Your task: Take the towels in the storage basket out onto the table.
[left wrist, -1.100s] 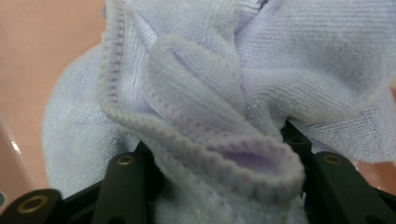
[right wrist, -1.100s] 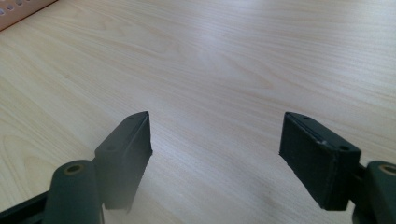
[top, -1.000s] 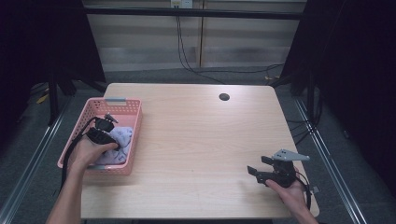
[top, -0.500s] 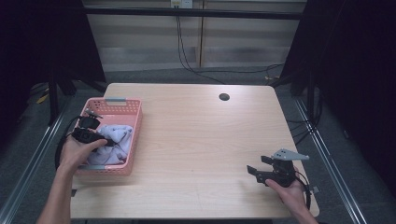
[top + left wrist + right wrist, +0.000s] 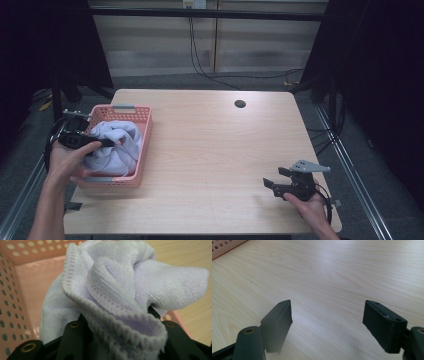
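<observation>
high view: towel [image 5: 116, 145] bunched, axis unclear

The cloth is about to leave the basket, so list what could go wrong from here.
1. The left gripper holds only a bunched fold of the lavender cloth; it might slip out.
2. Most of the cloth hangs inside the pink basket, so it could drag or tip the basket.
</observation>
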`<state>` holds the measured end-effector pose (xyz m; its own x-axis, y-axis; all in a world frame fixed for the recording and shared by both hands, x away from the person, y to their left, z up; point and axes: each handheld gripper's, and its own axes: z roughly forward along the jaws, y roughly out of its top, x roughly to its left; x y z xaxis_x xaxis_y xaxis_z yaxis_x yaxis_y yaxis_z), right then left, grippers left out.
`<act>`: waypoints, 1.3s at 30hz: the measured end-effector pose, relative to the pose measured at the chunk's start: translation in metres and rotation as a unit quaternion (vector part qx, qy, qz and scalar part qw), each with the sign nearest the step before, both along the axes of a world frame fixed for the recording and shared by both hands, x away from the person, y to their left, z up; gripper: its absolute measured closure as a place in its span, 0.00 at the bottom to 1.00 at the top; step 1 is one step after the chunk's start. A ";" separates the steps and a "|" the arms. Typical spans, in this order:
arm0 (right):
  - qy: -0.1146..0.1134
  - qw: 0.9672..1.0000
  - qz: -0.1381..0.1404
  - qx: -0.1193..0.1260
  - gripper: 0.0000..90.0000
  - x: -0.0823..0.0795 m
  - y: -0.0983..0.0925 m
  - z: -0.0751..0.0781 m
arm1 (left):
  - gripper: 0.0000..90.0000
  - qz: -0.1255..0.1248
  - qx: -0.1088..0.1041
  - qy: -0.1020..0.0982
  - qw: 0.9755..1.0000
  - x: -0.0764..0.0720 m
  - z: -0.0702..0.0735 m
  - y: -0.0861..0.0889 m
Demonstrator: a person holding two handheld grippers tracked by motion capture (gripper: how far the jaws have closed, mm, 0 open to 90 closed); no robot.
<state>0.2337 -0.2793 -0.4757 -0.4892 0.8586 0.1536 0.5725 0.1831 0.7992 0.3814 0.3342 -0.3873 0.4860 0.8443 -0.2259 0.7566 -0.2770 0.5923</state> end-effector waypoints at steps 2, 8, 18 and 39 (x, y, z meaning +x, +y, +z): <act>0.000 1.000 -0.002 -0.002 0.26 0.000 0.000 0.000 | 0.64 0.004 -0.005 -0.004 1.000 0.000 0.004 0.002; 0.000 1.000 -0.003 -0.004 0.26 0.000 0.000 0.000 | 0.63 0.015 -0.009 -0.023 1.000 0.000 0.018 0.007; 0.001 1.000 -0.001 -0.003 0.26 0.000 0.001 0.000 | 0.63 0.017 -0.026 -0.048 0.998 -0.003 0.032 0.014; -0.003 1.000 -0.002 0.004 0.25 0.000 0.000 0.001 | 0.63 0.027 -0.046 -0.096 0.994 -0.007 0.067 0.010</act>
